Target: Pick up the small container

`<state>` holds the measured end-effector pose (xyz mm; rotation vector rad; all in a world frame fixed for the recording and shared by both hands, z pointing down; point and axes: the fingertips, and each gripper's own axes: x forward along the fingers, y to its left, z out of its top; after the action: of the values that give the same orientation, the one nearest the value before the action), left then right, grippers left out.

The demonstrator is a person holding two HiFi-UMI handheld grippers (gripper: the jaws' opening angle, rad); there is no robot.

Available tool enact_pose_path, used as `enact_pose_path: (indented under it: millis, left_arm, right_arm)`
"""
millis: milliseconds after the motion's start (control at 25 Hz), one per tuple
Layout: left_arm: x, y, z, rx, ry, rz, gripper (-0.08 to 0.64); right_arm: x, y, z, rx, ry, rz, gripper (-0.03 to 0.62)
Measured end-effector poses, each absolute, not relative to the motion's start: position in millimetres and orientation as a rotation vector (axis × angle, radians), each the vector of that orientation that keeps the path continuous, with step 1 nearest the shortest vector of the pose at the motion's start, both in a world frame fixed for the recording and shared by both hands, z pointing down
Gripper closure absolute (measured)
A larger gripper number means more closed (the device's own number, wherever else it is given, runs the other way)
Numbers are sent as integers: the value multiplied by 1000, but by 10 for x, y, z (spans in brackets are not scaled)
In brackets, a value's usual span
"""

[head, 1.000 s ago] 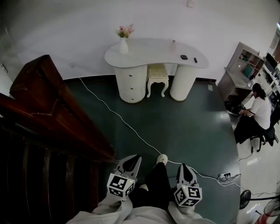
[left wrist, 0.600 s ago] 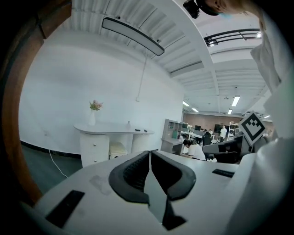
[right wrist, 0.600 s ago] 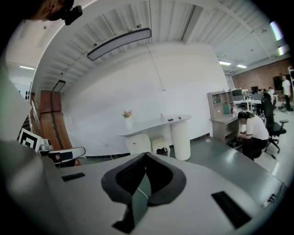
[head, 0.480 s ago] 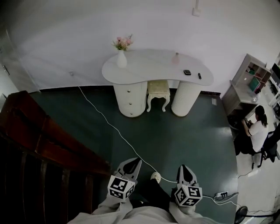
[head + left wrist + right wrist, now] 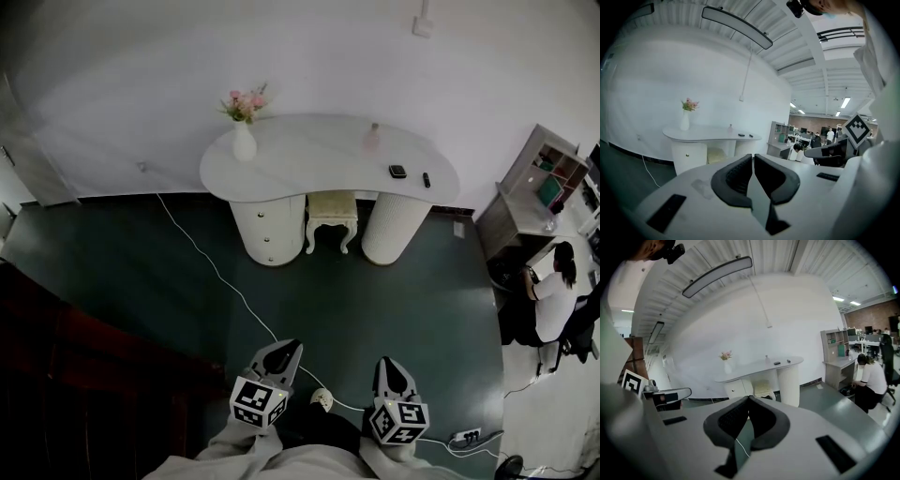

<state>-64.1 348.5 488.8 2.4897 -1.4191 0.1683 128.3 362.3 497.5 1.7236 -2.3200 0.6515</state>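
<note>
A small pale bottle-like container (image 5: pixel 372 138) stands on the white curved desk (image 5: pixel 319 159) against the far wall, well ahead of both grippers. It shows tiny in the left gripper view (image 5: pixel 730 125) and the right gripper view (image 5: pixel 766 359). My left gripper (image 5: pixel 286 349) and right gripper (image 5: pixel 389 364) are held side by side low in the head view, over the dark green floor, pointing toward the desk. The left gripper (image 5: pixel 753 155) has its jaws together with nothing between them. The right gripper (image 5: pixel 748 398) also has its tips touching and holds nothing.
A white vase with pink flowers (image 5: pixel 244 131) and two small dark objects (image 5: pixel 397 172) sit on the desk, a cream stool (image 5: pixel 332 214) beneath it. A white cable (image 5: pixel 216 274) crosses the floor to a power strip (image 5: pixel 466 436). Dark wooden railing (image 5: pixel 84 366) at left; a seated person (image 5: pixel 553 295) at right.
The view has advanced toward the desk, which now looks nearer and more centred. The wooden railing has slid out to the lower left. Both grippers stay shut, side by side.
</note>
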Motion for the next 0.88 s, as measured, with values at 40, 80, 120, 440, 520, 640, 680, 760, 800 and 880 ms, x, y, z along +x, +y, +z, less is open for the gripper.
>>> enact_pose_path:
  millis: [40,80,120,440,520,640,680,760,800,880]
  left_arm:
    - [-608,3408,4897,2489,-1418,172,534]
    - [-575,3339,4910,2489,-1415,176,534]
    - [-543,3279,4928,2489,-1412,181,534]
    - [-371,2888,5019,2461,-1429,175,534]
    - [-350,2825,4971,2464,-1446,153,534]
    - [-361,2816,4955,2459,-1473,140,533]
    - [-375,2831,4967,2448,-1479,139,534]
    - [-419,2866,4989,2424,-1490,133,534]
    - [-446,2879,4997,2414,-1494,130,534]
    - [-498,2883,5007,2401,-1501,124,534]
  right_arm:
    - [1310,3562,4997,1720,-2317,661,543]
    - [1334,3505,5028,1718,-2313,672,543]
    - [1357,3450,5061,1716,-2310,683,543]
    - [1529,3008,5136,1677,-2329,694,543]
    - [1545,2936,5121,1669,-2345,686,543]
    - [1525,2876,5120,1657,-2366,685,543]
    - [1510,2873,5121,1652,-2372,692,543]
    - [1467,2888,5112,1634,-2382,688,543]
    - [1449,2899,5108,1626,-2385,681,543]
    - [1439,2914,5116,1624,-2381,680,543]
